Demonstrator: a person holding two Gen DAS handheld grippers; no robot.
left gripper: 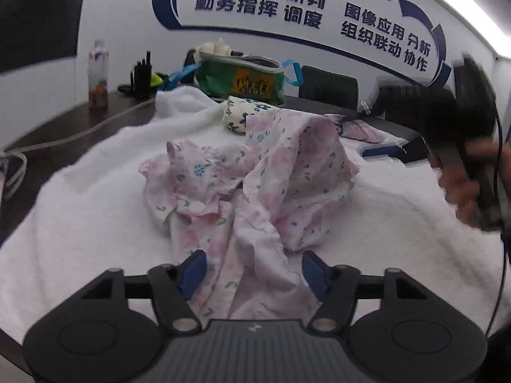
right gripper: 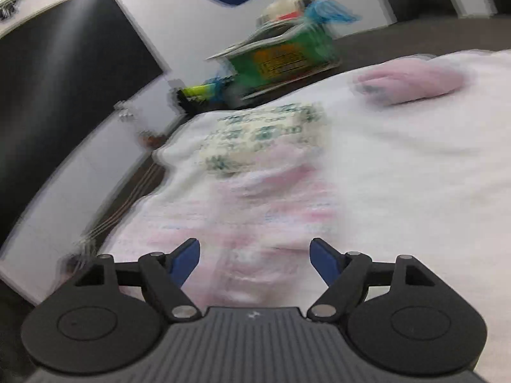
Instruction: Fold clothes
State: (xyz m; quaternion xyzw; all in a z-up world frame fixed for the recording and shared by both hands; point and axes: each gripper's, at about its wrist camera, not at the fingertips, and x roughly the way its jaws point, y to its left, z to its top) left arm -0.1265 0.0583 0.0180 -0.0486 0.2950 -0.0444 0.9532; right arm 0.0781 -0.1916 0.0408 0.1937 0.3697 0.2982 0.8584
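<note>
White towel over a dark worktop, blue lettering across the wall behind: pink floral garment heaped mid-frame, unfolded.
Left tongs gape open with a trailing strip of the garment lying between the pads, ungripped; right tongs stand wide and empty. Risk: pinching towel along with cloth, or grabbing a bunched layer. The right view is smeared, so hems and sleeves are unreadable there.

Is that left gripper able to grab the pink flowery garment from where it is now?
Probably yes. The left gripper is open, and a strip of the pink garment already lies between its fingers on the white towel, with nothing in the way.
</note>
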